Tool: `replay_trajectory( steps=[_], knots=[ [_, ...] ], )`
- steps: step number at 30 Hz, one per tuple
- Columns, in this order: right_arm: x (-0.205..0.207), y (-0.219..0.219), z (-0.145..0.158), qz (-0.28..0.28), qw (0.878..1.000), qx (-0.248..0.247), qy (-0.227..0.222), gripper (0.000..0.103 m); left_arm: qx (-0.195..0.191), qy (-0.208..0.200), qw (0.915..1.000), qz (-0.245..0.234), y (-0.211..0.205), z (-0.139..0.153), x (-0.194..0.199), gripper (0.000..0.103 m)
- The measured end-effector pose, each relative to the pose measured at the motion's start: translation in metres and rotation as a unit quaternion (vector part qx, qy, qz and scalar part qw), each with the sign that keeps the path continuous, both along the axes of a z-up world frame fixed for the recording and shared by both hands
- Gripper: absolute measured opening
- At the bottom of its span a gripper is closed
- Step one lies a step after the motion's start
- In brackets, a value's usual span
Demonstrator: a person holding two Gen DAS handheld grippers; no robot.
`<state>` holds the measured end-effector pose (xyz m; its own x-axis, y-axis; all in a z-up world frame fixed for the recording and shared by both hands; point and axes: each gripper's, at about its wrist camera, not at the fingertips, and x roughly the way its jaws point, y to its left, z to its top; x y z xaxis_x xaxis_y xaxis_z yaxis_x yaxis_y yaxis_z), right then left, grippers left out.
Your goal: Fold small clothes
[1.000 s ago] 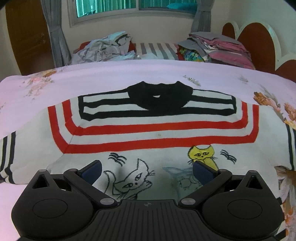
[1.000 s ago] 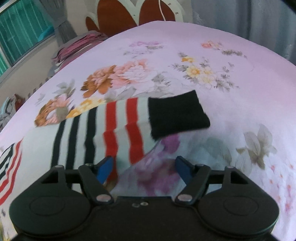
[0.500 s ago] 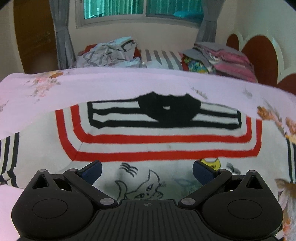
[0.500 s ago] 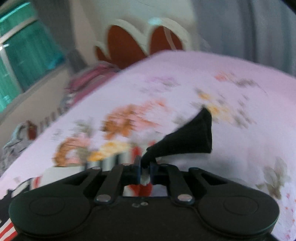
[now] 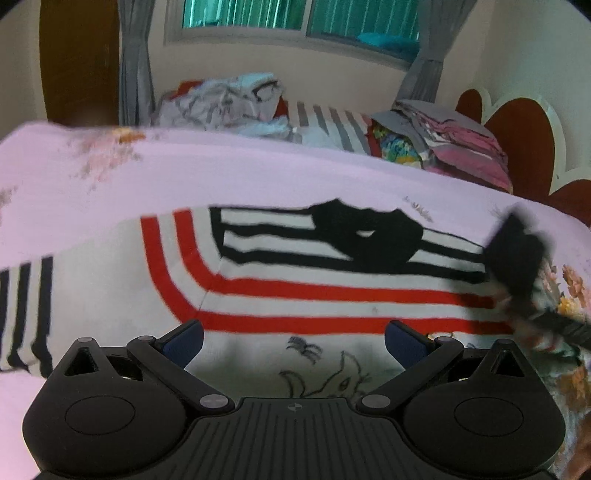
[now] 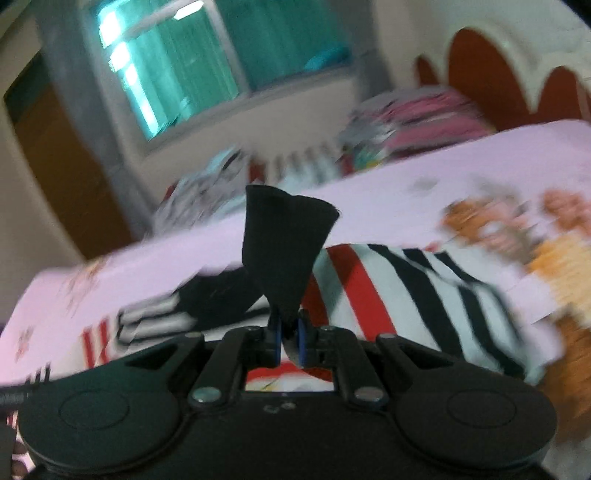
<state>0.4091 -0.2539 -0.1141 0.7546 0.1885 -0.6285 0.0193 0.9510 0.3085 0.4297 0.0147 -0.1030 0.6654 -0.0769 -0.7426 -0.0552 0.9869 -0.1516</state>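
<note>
The sweater (image 5: 295, 295), white with red and black stripes and a black collar (image 5: 364, 240), lies spread flat on the bed (image 5: 184, 184), which is covered by a pink floral sheet. Cat drawings on its front show near the left claw (image 5: 293, 341).

The left claw hangs over the sweater's near part with its jaws wide apart and nothing between them; its blue pads (image 5: 184, 338) stand clear of the cloth.

The right claw (image 6: 287, 338) is pinched tight on the black cuff (image 6: 286, 254) of the sweater's right sleeve (image 6: 424, 295). The cuff fans upward from the pads, lifted off the bed, and the striped sleeve trails below and to the right of it. In the left wrist view the same cuff (image 5: 517, 254) shows as a dark blurred shape at the right edge, raised over the sweater's right shoulder, with the sleeve hanging beneath it. The right wrist view is heavily blurred.

The left sleeve (image 5: 26, 314) lies flat at the left edge of the bed, with black stripes across it.

At the far side of the bed, under a window (image 5: 295, 18) with grey curtains, sits a loose heap of clothes (image 5: 229, 103) on the left and a folded stack (image 5: 454, 144) on the right, close to the red headboard (image 5: 524, 147).
</note>
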Motion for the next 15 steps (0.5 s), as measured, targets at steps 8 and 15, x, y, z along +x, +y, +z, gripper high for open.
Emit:
replay_trajectory(
  steps=[8, 15],
  knots=[
    [-0.012, 0.025, -0.013, 0.032, 0.999, 0.005, 0.043, 0.04, -0.109, 0.062, 0.9918, -0.023, 0.009, -0.031, 0.014, 0.103],
    [-0.068, -0.016, -0.001, -0.026, 0.995, -0.089, 0.023, 0.051, -0.17, 0.088, 0.9784, -0.079, -0.04, -0.06, 0.031, 0.095]
  ],
)
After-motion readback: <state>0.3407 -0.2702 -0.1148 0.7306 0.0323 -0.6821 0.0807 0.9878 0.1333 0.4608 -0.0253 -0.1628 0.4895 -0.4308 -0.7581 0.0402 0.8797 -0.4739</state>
